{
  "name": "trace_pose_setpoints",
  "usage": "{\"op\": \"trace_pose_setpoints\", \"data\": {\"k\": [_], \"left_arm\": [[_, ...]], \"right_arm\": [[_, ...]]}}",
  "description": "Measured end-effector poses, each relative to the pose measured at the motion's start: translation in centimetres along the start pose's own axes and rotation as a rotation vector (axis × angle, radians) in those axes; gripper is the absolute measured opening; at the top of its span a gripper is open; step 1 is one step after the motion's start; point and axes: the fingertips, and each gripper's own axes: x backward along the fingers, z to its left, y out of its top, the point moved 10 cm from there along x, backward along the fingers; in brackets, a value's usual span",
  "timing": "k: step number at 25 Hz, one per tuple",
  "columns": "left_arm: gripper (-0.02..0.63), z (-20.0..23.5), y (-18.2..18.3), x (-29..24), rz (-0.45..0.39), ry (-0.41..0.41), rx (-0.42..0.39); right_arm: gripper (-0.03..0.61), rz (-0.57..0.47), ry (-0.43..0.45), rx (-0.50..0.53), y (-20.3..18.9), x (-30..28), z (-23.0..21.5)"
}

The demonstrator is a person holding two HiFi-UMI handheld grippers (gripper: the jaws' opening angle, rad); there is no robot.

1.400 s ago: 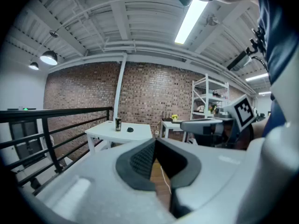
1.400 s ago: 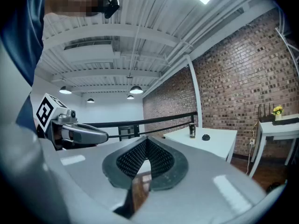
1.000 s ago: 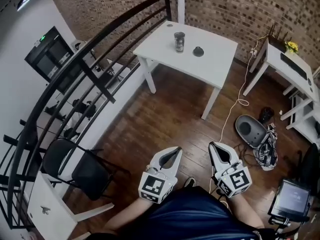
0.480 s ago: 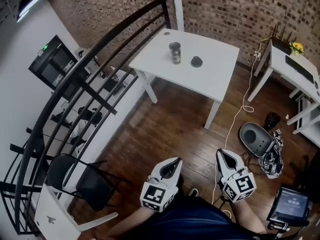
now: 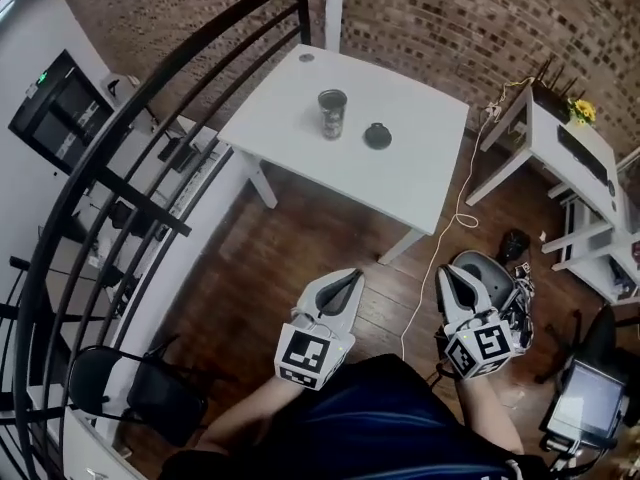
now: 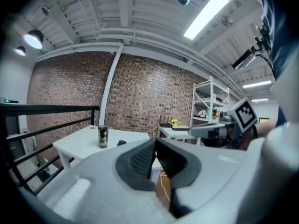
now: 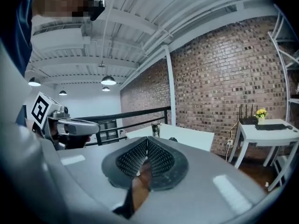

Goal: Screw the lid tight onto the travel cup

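Observation:
A dark patterned travel cup (image 5: 332, 114) stands upright and uncovered on the white table (image 5: 300, 158), with its black lid (image 5: 377, 135) lying flat just to its right. The cup (image 6: 103, 136) and lid (image 6: 121, 143) also show far off in the left gripper view, and the cup (image 7: 155, 129) in the right gripper view. My left gripper (image 5: 353, 279) and right gripper (image 5: 445, 273) hang over the wooden floor, well short of the table. Both are shut with nothing between the fingers.
A black curved railing (image 5: 130, 158) runs along the left. A second white table (image 5: 570, 158) with a small yellow plant (image 5: 580, 111) stands at the right. A white cable (image 5: 452, 238) trails across the floor, beside a grey object (image 5: 495, 273). A folding chair (image 5: 130, 393) sits lower left.
The view has advanced toward the white table: cup and lid appear larger and nearer. Both grippers travelled along with me and stayed shut.

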Motion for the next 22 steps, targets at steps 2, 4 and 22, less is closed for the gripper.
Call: {"op": "trace_pose_setpoints", "data": {"k": [2,4,22], "left_arm": [[0.006,2.9,0.7,-1.6,0.004,0.007,-0.006],[0.006,5.1,1.3,-3.1,0.012,0.020,0.001],[0.007,12.6,4.4,-21.5,0.092,0.226,0.008]], "right_arm": [[0.006,0.000,-0.013,-0.003,0.9,-3.0,-0.3],[0.006,0.013,-0.010,-0.003,1.6,-5.5,-0.7],[0.006,0.134,0.276,0.018,2.7,-27.1,-14.8]]}}
